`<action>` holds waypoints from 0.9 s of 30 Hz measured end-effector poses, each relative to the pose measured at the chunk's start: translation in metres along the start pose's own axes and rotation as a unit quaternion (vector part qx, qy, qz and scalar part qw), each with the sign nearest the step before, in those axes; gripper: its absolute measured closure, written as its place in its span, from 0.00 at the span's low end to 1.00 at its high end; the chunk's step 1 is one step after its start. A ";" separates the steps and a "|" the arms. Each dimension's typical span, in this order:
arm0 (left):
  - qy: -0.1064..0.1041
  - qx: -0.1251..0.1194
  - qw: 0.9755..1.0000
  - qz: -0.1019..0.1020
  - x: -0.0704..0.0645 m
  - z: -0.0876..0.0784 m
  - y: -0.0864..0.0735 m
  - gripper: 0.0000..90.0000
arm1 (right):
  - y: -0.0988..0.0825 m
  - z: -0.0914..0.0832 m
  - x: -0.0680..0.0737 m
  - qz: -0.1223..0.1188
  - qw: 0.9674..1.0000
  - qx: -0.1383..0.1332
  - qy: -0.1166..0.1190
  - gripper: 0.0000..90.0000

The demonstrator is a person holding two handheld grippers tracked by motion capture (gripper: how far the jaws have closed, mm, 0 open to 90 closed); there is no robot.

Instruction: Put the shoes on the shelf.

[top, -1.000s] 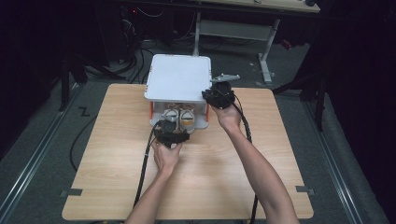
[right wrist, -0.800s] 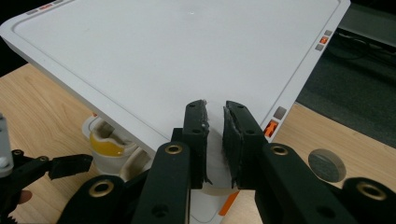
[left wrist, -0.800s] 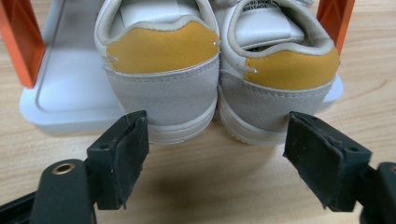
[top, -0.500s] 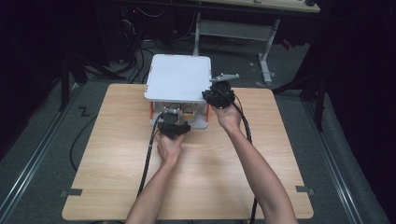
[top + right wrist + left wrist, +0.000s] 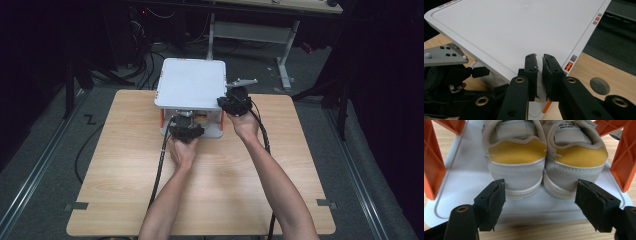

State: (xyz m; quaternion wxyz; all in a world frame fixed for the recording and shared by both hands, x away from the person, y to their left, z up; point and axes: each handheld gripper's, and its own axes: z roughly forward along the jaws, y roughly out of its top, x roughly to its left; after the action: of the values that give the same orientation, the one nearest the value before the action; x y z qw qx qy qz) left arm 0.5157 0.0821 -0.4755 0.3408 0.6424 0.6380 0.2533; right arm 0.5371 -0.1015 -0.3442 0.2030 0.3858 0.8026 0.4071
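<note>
One light wooden table (image 5: 120, 200), grey floor (image 5: 40, 165), dark room, cables (image 5: 145, 65)

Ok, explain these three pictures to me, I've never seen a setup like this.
A person at a wooden table holds a hand-held two-jaw gripper in each hand. One picture looks down from above; the other two come from cameras riding on the grippers. On the table stands a small white two-level rack with orange posts. A pair of grey and yellow shoes sits on its lower shelf. The left gripper is open, jaws either side of the heels. The right gripper is nearly shut at the top shelf's edge, whether pinching it is unclear.
</note>
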 end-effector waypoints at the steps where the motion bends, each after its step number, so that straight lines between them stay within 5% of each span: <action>1: 0.000 0.000 1.000 -0.002 0.000 0.000 0.000 0.27 | 0.000 0.000 0.000 0.000 1.000 0.000 0.000 0.92; 8: 0.000 0.009 1.000 0.018 0.003 0.000 -0.001 0.27 | 0.000 0.000 -0.001 -0.001 1.000 -0.001 0.001 0.92; 17: -0.011 0.004 1.000 0.018 0.003 -0.010 -0.002 0.28 | -0.001 0.000 0.000 -0.005 1.000 -0.002 -0.001 0.90; 27: -0.023 0.002 0.999 0.045 0.001 -0.030 -0.001 0.31 | -0.004 -0.003 0.002 -0.001 1.000 -0.010 -0.009 0.75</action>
State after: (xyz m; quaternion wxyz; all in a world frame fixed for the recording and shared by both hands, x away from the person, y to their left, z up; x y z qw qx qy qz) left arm 0.4922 0.0869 -0.4577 0.3423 0.6766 0.6010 0.2526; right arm 0.5324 -0.1029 -0.3453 0.2147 0.3864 0.7970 0.4115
